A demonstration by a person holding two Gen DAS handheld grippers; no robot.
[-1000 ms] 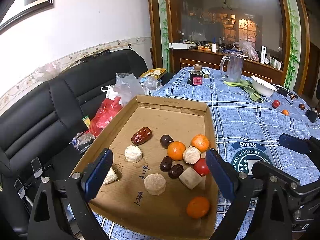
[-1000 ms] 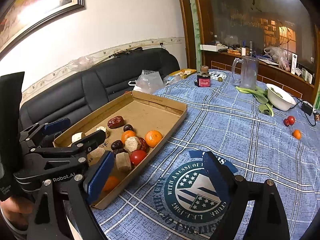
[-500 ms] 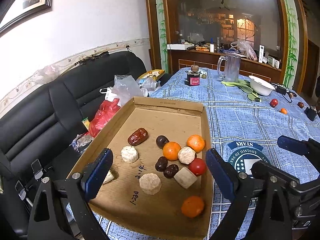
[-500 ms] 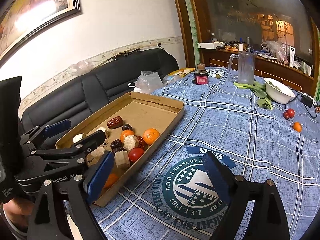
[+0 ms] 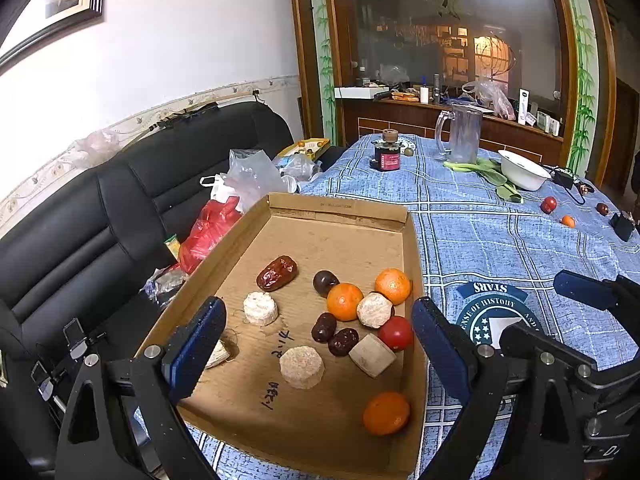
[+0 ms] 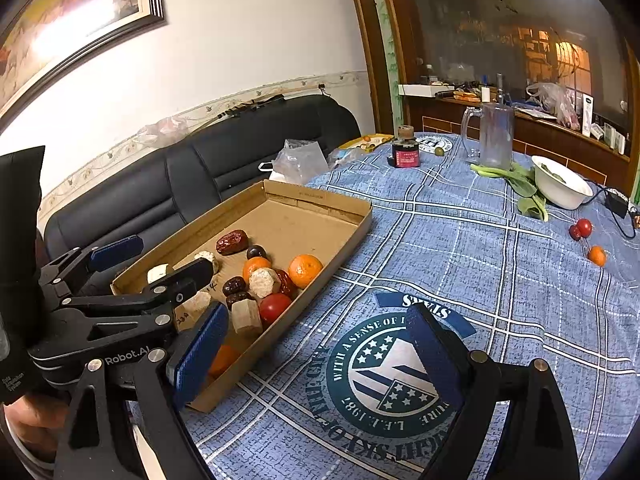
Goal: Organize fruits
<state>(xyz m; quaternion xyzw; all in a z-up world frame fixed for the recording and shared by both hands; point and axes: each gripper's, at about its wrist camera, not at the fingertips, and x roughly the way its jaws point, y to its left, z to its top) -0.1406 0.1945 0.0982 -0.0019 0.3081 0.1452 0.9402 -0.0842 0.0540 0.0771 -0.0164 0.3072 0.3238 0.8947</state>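
A cardboard tray [image 5: 340,208] on the blue tablecloth holds tangerines [image 5: 345,301], a red tomato [image 5: 396,333], a red date [image 5: 277,273], dark dates [image 5: 343,342] and pale round blocks [image 5: 301,367]. My left gripper [image 5: 318,320] hovers open over the tray's near end with nothing between its pads. My right gripper [image 6: 316,332] stands open over the round emblem on the cloth, just right of the tray [image 6: 320,196]. Loose on the table's far right lie a tomato [image 6: 584,227] and a small tangerine [image 6: 597,255].
At the table's far end stand a white bowl [image 5: 522,169], leafy greens [image 5: 492,172], a glass mug [image 5: 462,134] and a dark jar [image 5: 387,156]. A black sofa [image 5: 100,216] with plastic bags [image 5: 212,224] borders the tray's left side. A hand [image 6: 36,420] holds the left gripper.
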